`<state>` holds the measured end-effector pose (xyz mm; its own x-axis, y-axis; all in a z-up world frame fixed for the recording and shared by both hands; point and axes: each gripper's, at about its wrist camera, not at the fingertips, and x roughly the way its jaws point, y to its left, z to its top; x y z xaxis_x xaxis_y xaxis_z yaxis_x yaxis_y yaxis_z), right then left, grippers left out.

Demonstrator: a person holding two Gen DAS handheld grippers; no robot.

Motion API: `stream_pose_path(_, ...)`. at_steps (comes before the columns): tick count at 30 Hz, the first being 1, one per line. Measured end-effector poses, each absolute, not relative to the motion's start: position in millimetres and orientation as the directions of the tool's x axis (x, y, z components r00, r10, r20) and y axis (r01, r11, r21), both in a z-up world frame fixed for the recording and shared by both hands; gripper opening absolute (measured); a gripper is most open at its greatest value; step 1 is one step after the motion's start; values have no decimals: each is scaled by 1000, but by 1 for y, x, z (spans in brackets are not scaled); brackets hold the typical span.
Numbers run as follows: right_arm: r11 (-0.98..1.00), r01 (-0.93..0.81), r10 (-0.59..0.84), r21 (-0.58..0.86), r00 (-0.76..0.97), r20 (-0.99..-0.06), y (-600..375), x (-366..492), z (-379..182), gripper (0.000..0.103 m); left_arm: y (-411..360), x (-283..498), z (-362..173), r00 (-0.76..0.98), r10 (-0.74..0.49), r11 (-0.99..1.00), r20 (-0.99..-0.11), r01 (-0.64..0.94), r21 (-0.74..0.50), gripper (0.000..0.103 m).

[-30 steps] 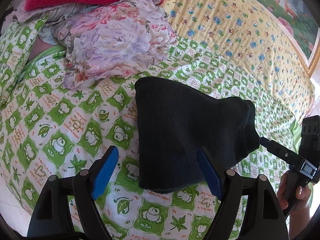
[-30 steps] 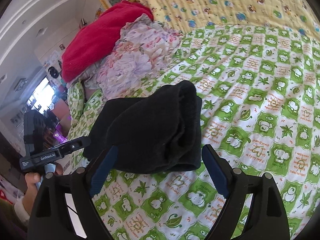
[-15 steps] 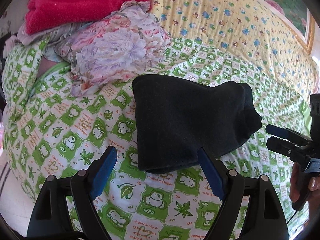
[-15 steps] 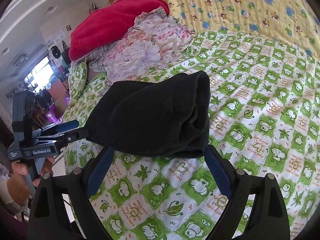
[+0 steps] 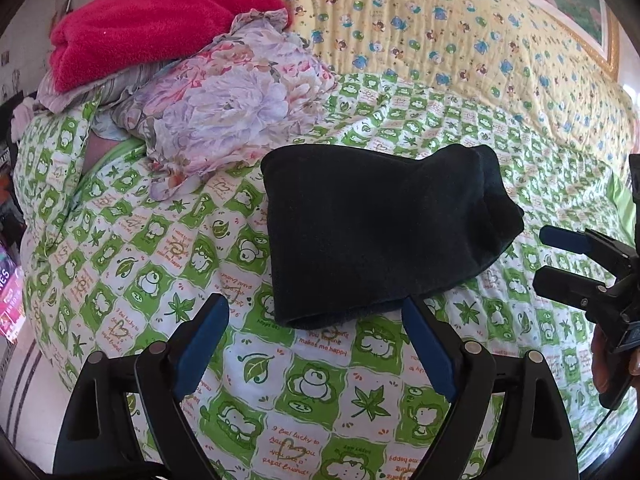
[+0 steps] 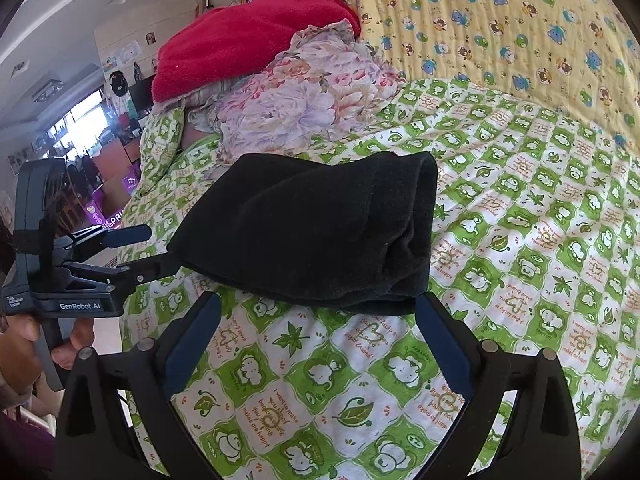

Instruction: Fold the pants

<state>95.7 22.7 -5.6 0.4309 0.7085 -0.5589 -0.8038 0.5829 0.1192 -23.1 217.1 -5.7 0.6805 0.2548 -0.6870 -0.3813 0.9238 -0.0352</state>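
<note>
The black pants lie folded into a thick bundle on the green-and-white checked bedspread. In the left wrist view, my left gripper hangs just short of the bundle's near edge. Its jaws are opening and its blue pads press on nothing. In the right wrist view, the pants lie ahead of my right gripper, whose jaws are also opening and hold nothing. There, the left gripper has its lower finger reaching the bundle's left edge. The right gripper stands apart from the bundle's right end.
A floral cloth with a red towel on top is heaped behind the pants. A yellow patterned quilt covers the far side of the bed. The bed's edge drops off at the left, with a cluttered room beyond. A hand grips the left handle.
Both grippers' jaws have spread wider and both have drawn back a little from the pants. Both views have rolled. The pants lie where they were.
</note>
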Motion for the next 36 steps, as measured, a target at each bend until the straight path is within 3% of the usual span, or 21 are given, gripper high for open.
stream_pose_path(15,576,-810,703,109,423,-572,32,91,-14,98,210,-23,-10,671,307,919,-675,-393,28,92)
stream_pose_path(36,556,-822,714,119,399,-575,48,92,-16,98,222,-18,-15,656,310,912,-688,-409,21,93)
